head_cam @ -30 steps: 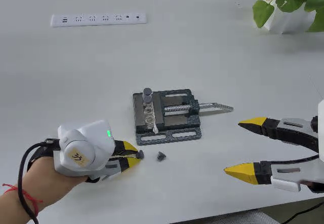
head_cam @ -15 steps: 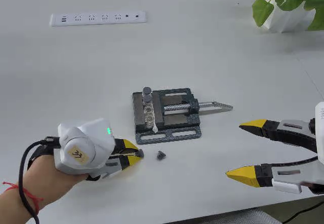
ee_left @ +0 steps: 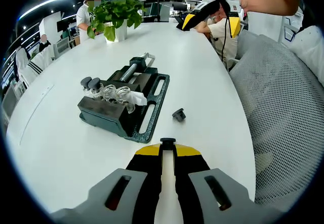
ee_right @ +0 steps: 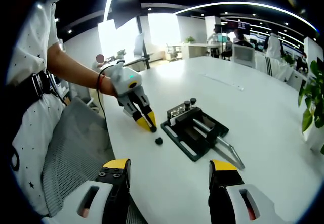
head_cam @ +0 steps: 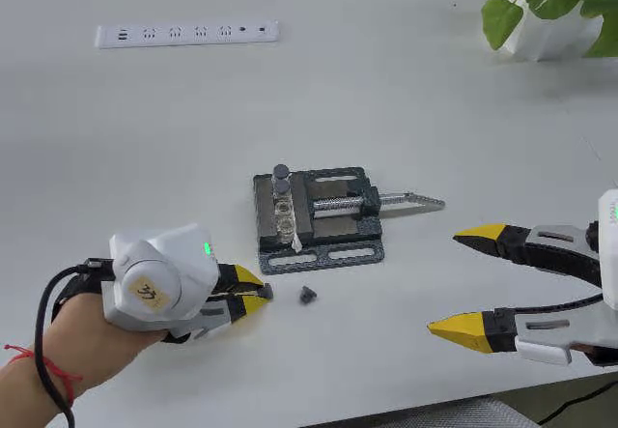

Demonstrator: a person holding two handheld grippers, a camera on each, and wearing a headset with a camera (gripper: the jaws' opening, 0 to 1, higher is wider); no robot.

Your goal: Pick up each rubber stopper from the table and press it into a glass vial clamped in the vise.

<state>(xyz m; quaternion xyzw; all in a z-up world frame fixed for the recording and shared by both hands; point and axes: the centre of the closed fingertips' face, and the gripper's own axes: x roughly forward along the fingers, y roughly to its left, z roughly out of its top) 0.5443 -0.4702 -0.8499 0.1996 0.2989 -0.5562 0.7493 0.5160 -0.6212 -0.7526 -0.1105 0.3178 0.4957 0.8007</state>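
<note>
Frame centre: vise (head_cam: 323, 254) is clamping a vial row (head_cam: 284, 211); the upper two are sitting stoppered, the lower ones open. Lower left, left gripper (head_cam: 257, 299) is pinching a stopper (head_cam: 266, 293); right gripper (head_cam: 461, 283) is gaping wide. A spare stopper (head_cam: 307, 296) is lying just below the vise.

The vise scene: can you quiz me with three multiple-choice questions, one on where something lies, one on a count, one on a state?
1. Where is the loose stopper?
A) on the table, on the person's side of the vise
B) on top of the vise
C) behind the vise
2. How many vials in the vise carry dark stoppers?
A) none
B) two
C) five
3. How is the right tool?
A) open and empty
B) shut on a stopper
C) shut on a vial

Answers: 1 A, it lies on bare table near the vise's front edge. 2 B, two dark caps stand at one end of the row. 3 A, its yellow tips are wide apart with nothing between them.
</note>
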